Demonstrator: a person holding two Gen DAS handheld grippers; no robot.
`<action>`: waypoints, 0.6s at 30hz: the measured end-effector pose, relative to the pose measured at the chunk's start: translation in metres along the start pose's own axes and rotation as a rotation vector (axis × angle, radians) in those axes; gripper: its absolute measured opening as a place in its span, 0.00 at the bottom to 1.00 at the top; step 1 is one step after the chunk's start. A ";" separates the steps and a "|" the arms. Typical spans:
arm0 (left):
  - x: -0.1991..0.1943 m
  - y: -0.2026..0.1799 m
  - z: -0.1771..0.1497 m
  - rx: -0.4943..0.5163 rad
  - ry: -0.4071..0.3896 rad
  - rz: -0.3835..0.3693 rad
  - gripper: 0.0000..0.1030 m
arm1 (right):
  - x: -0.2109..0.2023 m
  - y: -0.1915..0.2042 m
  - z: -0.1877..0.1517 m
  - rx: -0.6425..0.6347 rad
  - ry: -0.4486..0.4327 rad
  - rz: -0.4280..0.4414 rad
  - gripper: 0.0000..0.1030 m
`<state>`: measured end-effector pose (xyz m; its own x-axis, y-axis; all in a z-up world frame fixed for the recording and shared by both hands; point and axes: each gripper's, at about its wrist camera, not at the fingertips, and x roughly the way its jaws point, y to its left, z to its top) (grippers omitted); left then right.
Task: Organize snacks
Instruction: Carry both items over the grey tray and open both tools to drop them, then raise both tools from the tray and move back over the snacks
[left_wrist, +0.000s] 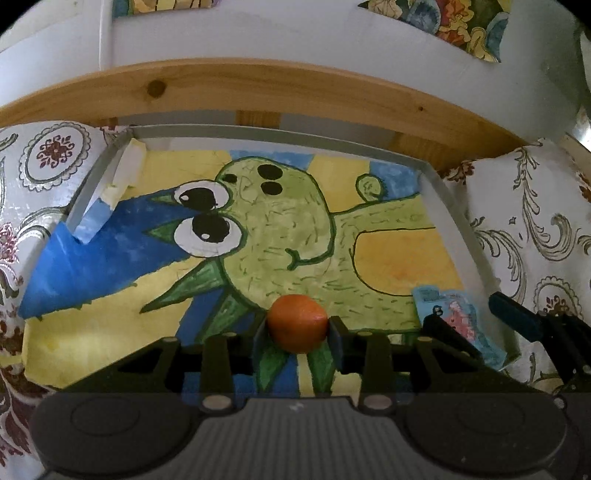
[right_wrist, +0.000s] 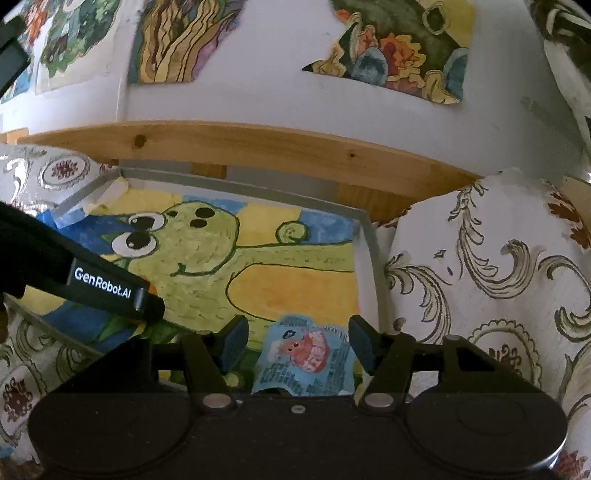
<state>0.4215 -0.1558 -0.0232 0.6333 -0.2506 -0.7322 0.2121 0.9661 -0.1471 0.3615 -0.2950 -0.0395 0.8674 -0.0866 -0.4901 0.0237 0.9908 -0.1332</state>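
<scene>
A small orange tangerine (left_wrist: 297, 323) sits between the two dark pads of my left gripper (left_wrist: 297, 332), which is shut on it just above the tray's near edge. The grey-rimmed tray (left_wrist: 258, 131) is lined with a painting of a green creature on yellow and blue. A light blue snack packet (right_wrist: 306, 354) with a pink picture lies in the tray's near right corner (left_wrist: 452, 319). My right gripper (right_wrist: 299, 341) stands open, one finger on each side of the packet; I cannot tell if it touches it. The left gripper's black body (right_wrist: 110, 291) shows at the left of the right wrist view.
The tray rim (right_wrist: 258, 184) backs onto a pine board (left_wrist: 258, 85) and a white wall with paintings (right_wrist: 399, 55). White cloth with scroll patterns (right_wrist: 480, 258) lies bunched on both sides of the tray (left_wrist: 44, 166). A bit of torn white paper (left_wrist: 125, 170) sits in the far left corner.
</scene>
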 end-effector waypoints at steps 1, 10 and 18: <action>-0.002 0.001 0.000 -0.009 -0.003 -0.003 0.40 | -0.002 -0.001 0.001 0.009 -0.006 0.000 0.67; -0.050 0.011 -0.002 -0.051 -0.143 0.059 0.82 | -0.040 -0.009 0.010 0.072 -0.118 -0.032 0.92; -0.118 0.020 -0.016 -0.086 -0.314 0.105 0.99 | -0.103 -0.015 0.013 0.136 -0.234 -0.026 0.99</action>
<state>0.3397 -0.1061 0.0496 0.8495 -0.1438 -0.5077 0.0787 0.9859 -0.1476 0.2782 -0.2992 0.0247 0.9565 -0.1017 -0.2733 0.1006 0.9948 -0.0183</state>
